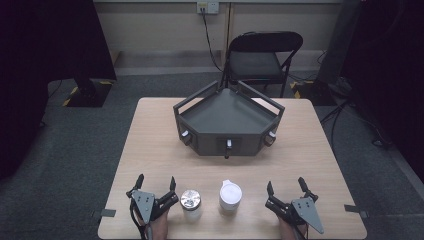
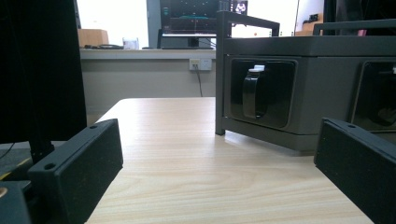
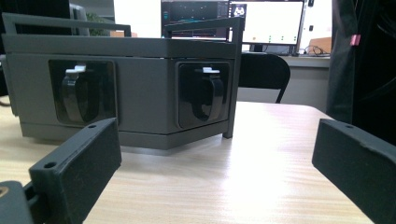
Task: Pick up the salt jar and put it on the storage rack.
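Observation:
Two small containers stand near the table's front edge: a clear jar with a silver lid and a white lidded cup to its right. Left of the jar rests my left gripper, jaws wide open and empty, pointing toward the far side. To the right of the cup my right gripper lies the same way, open with nothing between its jaws. In the left gripper view my left gripper frames bare tabletop, and in the right gripper view my right gripper does too.
A dark grey angular tray-like stand with black handles on its front faces sits mid-table. A black folding chair stands beyond the wooden table. Bare wood lies between the stand and the grippers.

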Demonstrator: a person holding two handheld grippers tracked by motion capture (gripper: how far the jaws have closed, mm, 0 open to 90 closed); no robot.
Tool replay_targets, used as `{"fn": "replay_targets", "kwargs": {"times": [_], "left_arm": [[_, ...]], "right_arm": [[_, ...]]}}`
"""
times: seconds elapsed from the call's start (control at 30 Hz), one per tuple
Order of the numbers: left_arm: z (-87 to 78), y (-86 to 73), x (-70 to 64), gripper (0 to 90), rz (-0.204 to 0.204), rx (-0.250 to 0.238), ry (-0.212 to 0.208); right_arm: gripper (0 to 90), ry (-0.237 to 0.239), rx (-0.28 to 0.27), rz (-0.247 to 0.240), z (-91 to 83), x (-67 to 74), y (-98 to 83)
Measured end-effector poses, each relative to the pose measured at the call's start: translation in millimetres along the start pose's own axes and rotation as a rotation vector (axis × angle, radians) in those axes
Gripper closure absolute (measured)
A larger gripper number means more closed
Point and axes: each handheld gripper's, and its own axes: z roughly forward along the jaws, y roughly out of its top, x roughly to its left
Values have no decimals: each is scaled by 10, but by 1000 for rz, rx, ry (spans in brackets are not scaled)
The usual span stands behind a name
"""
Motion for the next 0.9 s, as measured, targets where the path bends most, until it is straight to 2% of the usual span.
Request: {"fn": "replay_targets", "kwargs": {"times": [0.07,0.9], "left_arm": [[-2,-4,-1,1,3,-2,-1],[-2,-4,-1,2,3,-2,-1]], "right_arm": [[0,1,1,21,-1,-21,0],[0,-4,1,14,-2,-3,0]]}}
